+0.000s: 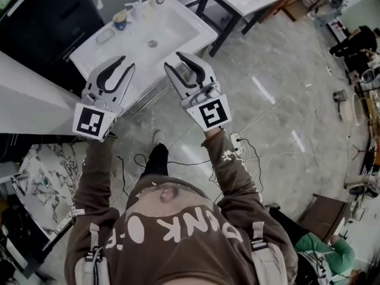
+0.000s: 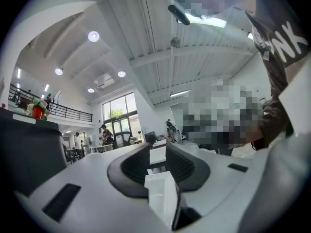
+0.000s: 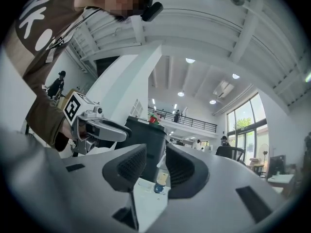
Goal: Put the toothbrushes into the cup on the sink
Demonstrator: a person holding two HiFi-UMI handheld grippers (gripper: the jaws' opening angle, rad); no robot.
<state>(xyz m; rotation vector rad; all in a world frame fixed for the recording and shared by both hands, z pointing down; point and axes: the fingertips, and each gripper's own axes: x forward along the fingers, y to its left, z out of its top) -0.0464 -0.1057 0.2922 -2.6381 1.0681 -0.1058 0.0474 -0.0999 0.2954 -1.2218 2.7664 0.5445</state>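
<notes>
I hold my left claw (image 1: 126,63) and right claw (image 1: 172,60) released, empty, over the sink's (image 1: 181,31) near edge.

I count two white hand-held grippers, the left gripper (image 1: 127,62) and the right gripper (image 1: 173,60), with four black-padded fingers (image 1: 110,76) and two marker cubes (image 1: 92,122) in all. Fixtures: one white rectangular ceramic sink (image 1: 172,25), one round metal drain (image 1: 152,43), one small blue cup (image 1: 120,20).

cup (image 1: 120,20): blue, upright | where: far-left rim corner of white sink (image 1: 172,25)
</notes>
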